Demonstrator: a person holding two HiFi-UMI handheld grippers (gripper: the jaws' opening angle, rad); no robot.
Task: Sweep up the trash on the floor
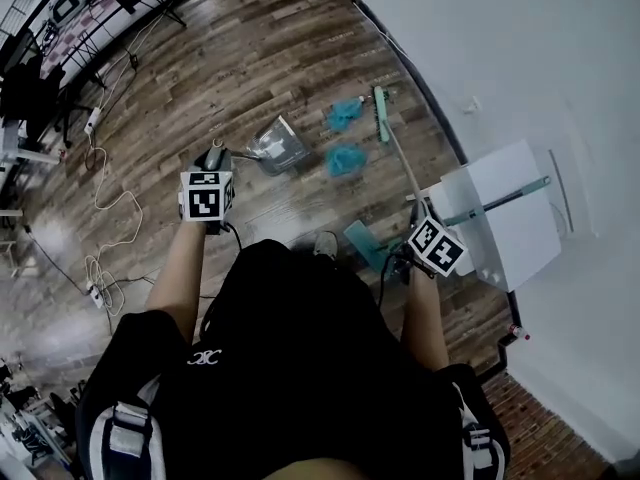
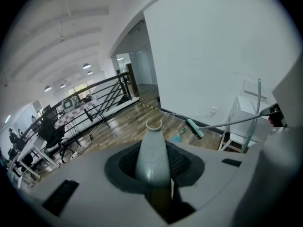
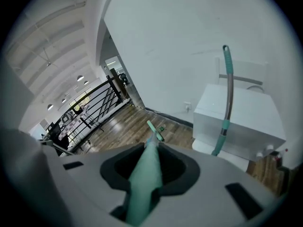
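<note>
Presumably the sweep is about to start: the left gripper (image 1: pixel 213 160) clamps the grey plastic dustpan (image 1: pixel 277 146) by its handle, and the right gripper (image 1: pixel 413 220) clamps the teal-handled broom (image 1: pixel 381 114). Two crumpled teal trash wads (image 1: pixel 345 160) lie on the wooden floor (image 1: pixel 200 88) at the pan's 3 o'clock. Next, the broom should drag them toward 9 o'clock. Whether its head touches the floor is unclear.

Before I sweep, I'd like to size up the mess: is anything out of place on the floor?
Yes: two crumpled teal wads lie loose on the wood floor, between dustpan and broom.
</note>
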